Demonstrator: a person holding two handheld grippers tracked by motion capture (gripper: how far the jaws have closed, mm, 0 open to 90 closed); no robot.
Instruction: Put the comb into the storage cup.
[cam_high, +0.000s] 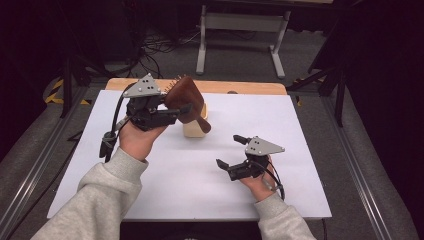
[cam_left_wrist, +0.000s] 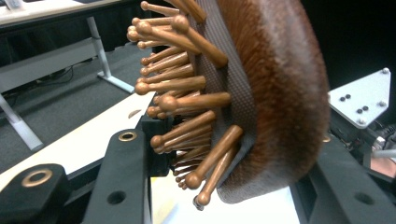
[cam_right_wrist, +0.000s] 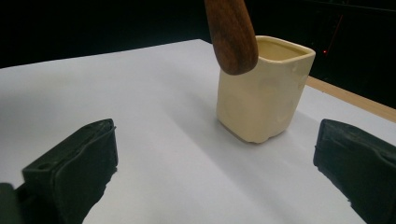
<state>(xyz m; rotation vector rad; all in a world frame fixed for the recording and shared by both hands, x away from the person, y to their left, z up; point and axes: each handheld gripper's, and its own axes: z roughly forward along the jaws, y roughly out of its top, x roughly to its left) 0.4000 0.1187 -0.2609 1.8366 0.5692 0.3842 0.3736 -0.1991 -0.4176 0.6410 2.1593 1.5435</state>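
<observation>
With your left gripper (cam_high: 172, 109) clamped on the head of the brown wooden paddle hairbrush (cam_high: 187, 100) above the cream square cup (cam_high: 195, 127), lower the handle straight in while your empty, wide-open right gripper (cam_high: 229, 151) waits nearby.

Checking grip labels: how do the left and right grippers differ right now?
The left gripper is shut on the wooden hairbrush; the right gripper stands open with nothing between its jaws. The left is raised, holding the brush over the cream cup; the right sits low near the white table, aimed at that cup. Both are black, hand-held, with a grey plate on top.
</observation>
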